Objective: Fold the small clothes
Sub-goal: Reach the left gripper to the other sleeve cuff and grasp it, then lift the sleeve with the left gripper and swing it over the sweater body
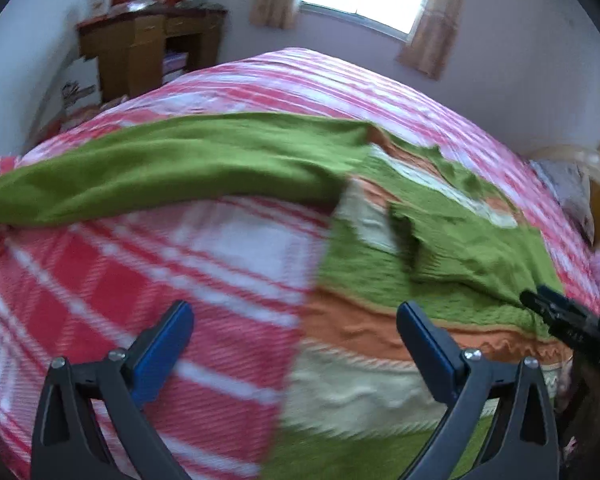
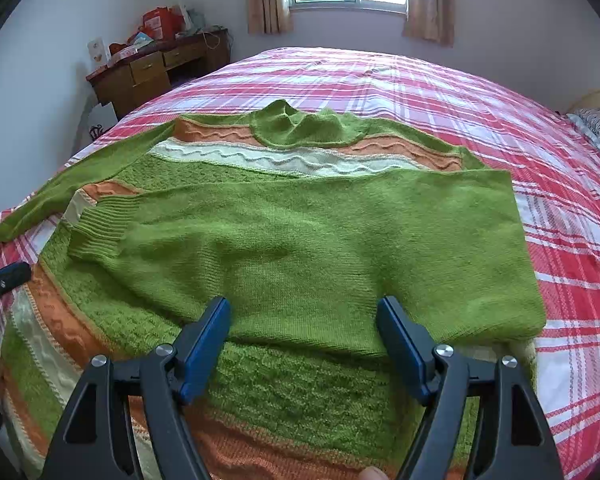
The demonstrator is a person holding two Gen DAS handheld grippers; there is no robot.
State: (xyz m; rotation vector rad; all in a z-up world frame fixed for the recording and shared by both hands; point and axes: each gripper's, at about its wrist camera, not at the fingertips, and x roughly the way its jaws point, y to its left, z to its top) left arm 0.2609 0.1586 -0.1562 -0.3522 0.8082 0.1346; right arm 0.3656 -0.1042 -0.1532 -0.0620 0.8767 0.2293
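1. The bed [image 2: 440,92], under a pink-and-white plaid cover, fills both views and carries everything you are working on.

2. The green knit sweater [image 2: 300,240] lies flat on the bed near its front edge, collar toward 12 o'clock in the right wrist view, banded in orange and cream. Its right sleeve [image 2: 320,248] is already folded across the chest; its left sleeve [image 1: 160,164] still stretches out over the plaid toward 9 o'clock.

3. Expect the sweater to handle soft and limp, fairly light, with a grippy, stretchy knit. It should sag and drag rather than slide, so lift instead of pulling. The ribbed cuff and hem look like the firmest places to pinch. For the outstretched sleeve, take it near the cuff or mid-length.

4. A wooden desk [image 2: 160,68] piled with clutter stands by the wall at 10 o'clock, well apart from the work.

5. Your right tool [image 2: 304,332] hovers low over the folded sleeve, jaws wide, holding nothing.

6. Your left tool [image 1: 294,336] is also spread wide and empty, above the sweater's left edge; that view is motion-blurred.
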